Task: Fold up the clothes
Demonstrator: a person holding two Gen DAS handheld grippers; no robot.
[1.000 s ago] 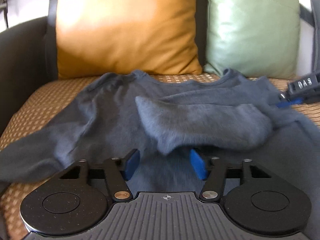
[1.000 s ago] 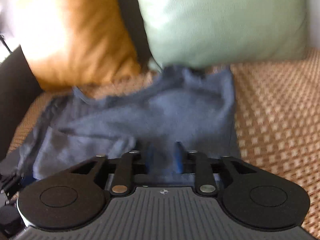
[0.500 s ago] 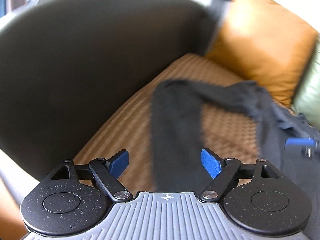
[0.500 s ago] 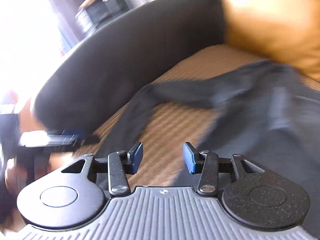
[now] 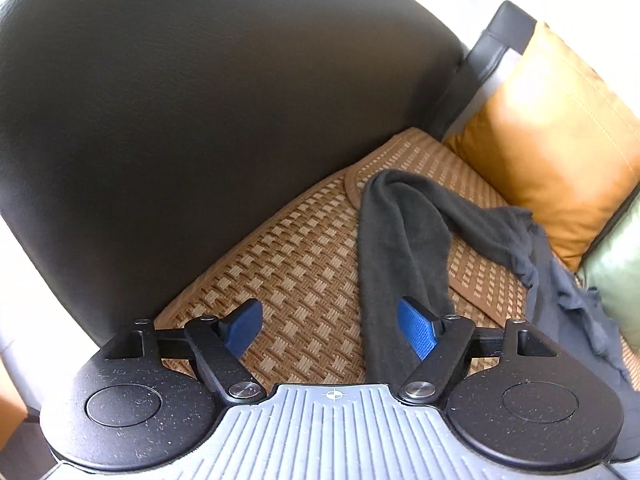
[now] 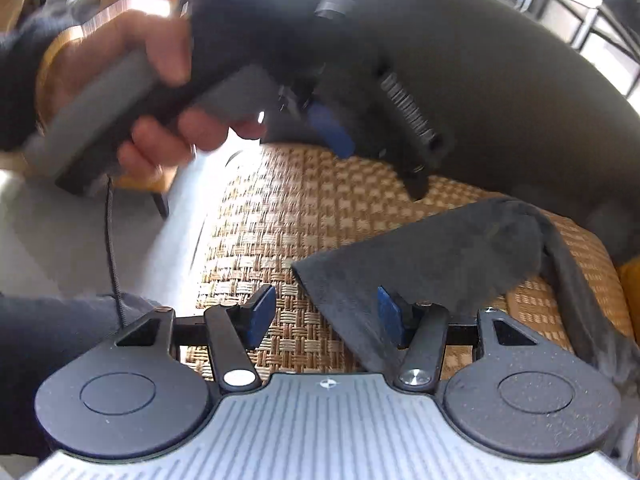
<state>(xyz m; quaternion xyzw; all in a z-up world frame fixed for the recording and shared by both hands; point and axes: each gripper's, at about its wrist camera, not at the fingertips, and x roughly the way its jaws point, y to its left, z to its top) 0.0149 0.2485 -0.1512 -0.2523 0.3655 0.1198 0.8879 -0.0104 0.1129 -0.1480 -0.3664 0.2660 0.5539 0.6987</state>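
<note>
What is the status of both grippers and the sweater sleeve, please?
Left gripper open above mat. Right gripper open at sleeve end. Dark sleeve lies unfolded on woven mat. Nothing blocking.

Spread right claw [image 6: 326,320] beside dark sleeve [image 6: 440,264]

sleeve [image 5: 400,248]: dark grey | mat [image 5: 304,280]: tan-brown basket weave | armrest [image 5: 200,100]: black | cushion [image 5: 560,128]: orange | pads [image 5: 416,330]: blue

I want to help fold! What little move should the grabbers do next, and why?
Probably slide the left gripper a bit rightward and close on the sleeve. Both grippers are open and hold nothing. The sleeve lies stretched out on the woven mat, beside the left one's right finger.
</note>
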